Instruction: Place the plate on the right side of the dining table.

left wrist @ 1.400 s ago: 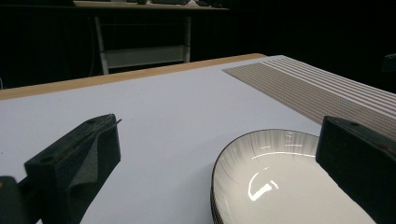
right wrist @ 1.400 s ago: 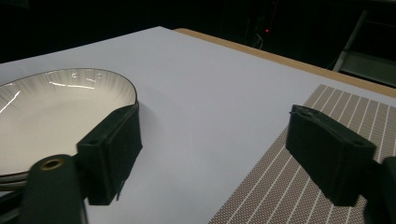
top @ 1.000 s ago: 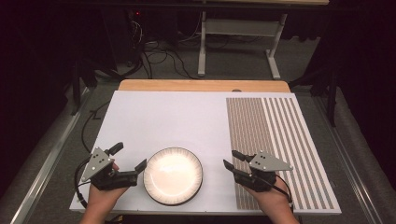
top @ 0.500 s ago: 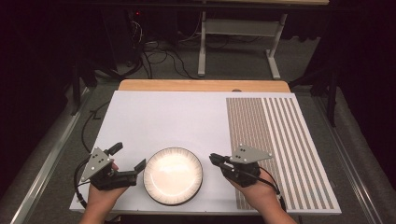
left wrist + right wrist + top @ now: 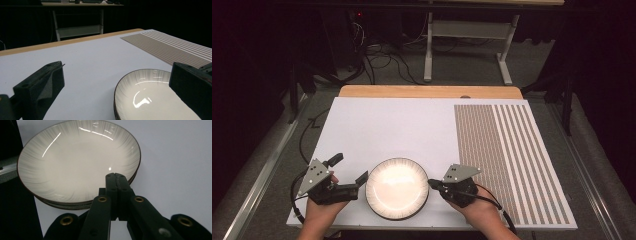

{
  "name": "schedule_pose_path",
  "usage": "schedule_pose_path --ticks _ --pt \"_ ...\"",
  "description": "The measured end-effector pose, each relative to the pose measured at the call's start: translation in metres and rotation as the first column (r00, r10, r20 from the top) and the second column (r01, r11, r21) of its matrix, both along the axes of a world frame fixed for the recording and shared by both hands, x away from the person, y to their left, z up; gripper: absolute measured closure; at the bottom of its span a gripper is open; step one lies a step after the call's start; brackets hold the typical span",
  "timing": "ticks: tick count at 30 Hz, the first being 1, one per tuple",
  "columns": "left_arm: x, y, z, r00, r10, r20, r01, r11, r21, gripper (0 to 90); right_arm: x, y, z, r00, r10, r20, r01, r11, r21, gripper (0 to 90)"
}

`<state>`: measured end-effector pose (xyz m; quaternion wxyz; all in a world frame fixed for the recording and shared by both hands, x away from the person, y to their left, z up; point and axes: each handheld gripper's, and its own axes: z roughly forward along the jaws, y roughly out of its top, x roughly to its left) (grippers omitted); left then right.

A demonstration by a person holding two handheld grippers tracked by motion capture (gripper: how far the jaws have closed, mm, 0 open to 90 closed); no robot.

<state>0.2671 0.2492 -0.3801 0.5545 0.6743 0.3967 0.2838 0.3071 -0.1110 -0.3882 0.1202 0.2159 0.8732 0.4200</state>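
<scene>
The left gripper (image 5: 348,172), a black two-jaw tool with a grey three-cornered plate on top, rests in the person's left hand (image 5: 319,210) near the table's front left corner, its jaws spread wide with nothing between them. One jaw points out over the bare white surface; the other reaches toward the left rim of the plate stack (image 5: 397,188), just beside it, and whether it touches cannot be told. In the left gripper view the two jaws stand far apart at the picture's edges, with the white board between them and the stack's rim beside the right-hand jaw.

The stack itself, several round, shallow cream-white plates with fine radial streaks and a thin dark rim, sits on the white table board (image 5: 387,125) close to the front edge, between the two tools. The right gripper view shows several rims layered under the top plate (image 5: 75,162).

The right gripper (image 5: 431,183), black with the same grey plate, is held in the right hand (image 5: 472,207). Its jaws have just been closing and now meet flat against each other, with nothing between them, the tips at the stack's right rim.

To the right lies a panel of brown and white stripes (image 5: 507,155).
</scene>
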Motion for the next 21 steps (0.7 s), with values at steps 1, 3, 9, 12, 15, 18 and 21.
schedule_pose_path --ticks 1,3,9,12,15,18,21 --pt "-0.0002 0.0003 0.0003 1.0 0.001 0.002 -0.001 1.0 -0.003 0.7 -0.0005 0.0006 -0.0006 1.0 0.0 -0.005 0.0 1.0 -0.009 90.0" --pt "-0.0004 0.0012 0.0007 1.0 0.002 0.003 -0.002 1.0 -0.003 0.7 -0.0007 0.0031 -0.0044 1.0 0.006 -0.006 -0.006 0.9994 -0.033 90.0" --pt "-0.0007 0.0034 0.0014 1.0 0.005 0.007 -0.005 1.0 -0.008 0.7 -0.0013 0.006 -0.0061 0.9998 0.012 -0.015 -0.013 0.9982 -0.058 90.0" --pt "-0.0006 0.0035 0.0017 0.9999 0.005 0.009 -0.005 1.0 -0.006 0.7 -0.0008 0.0065 -0.0065 0.9998 0.012 -0.018 -0.013 0.9982 -0.059 90.0" --pt "-0.0001 0.0034 0.0016 1.0 0.005 0.008 -0.005 1.0 -0.006 0.7 -0.0009 0.0067 -0.0065 0.9997 0.01 -0.021 -0.011 0.9981 -0.06 90.0" --pt "0.0001 0.003 0.0016 1.0 0.006 0.008 -0.006 0.9999 -0.009 0.7 -0.0003 0.0073 -0.0067 0.9997 0.019 -0.015 -0.02 0.9979 -0.061 90.0" --pt "-0.0001 0.0033 0.0016 1.0 0.005 0.007 -0.005 1.0 -0.003 0.7 -0.0009 0.0083 -0.0063 0.9996 0.016 -0.022 -0.018 0.9976 -0.067 90.0"
